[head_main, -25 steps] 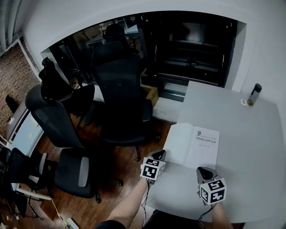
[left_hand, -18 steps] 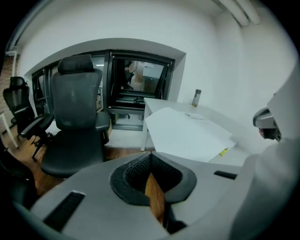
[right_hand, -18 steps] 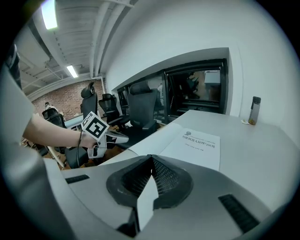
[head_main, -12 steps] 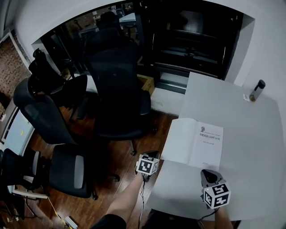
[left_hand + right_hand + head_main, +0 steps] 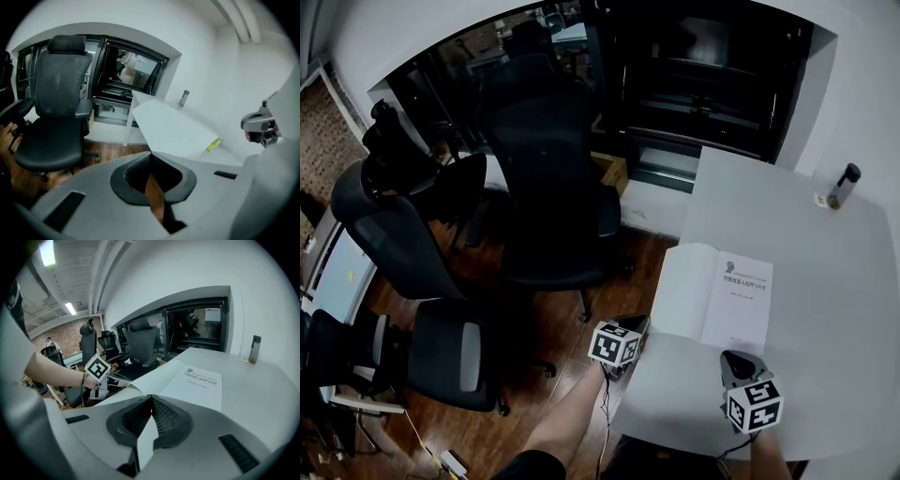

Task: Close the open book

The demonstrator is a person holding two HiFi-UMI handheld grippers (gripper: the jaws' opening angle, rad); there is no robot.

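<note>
The open book (image 5: 717,300) lies flat on the white table (image 5: 825,272), near the table's left edge, with a printed title page (image 5: 199,380) on the right side. My left gripper (image 5: 635,326) hangs just off the table's left edge beside the book's near left corner, jaws together and empty (image 5: 150,153). My right gripper (image 5: 733,360) hovers over the table just in front of the book's right page, shut and holding nothing (image 5: 151,397). In the right gripper view the left gripper's marker cube (image 5: 96,368) shows beside the book's left page.
A dark bottle (image 5: 844,183) and a small card (image 5: 818,200) stand at the table's far right. Several black office chairs (image 5: 548,178) crowd the wooden floor (image 5: 572,375) to the left of the table. Dark glass fronts (image 5: 703,84) line the back.
My left gripper has sunk a little beside the table's edge. The right gripper has held its place and the book lies as before.
</note>
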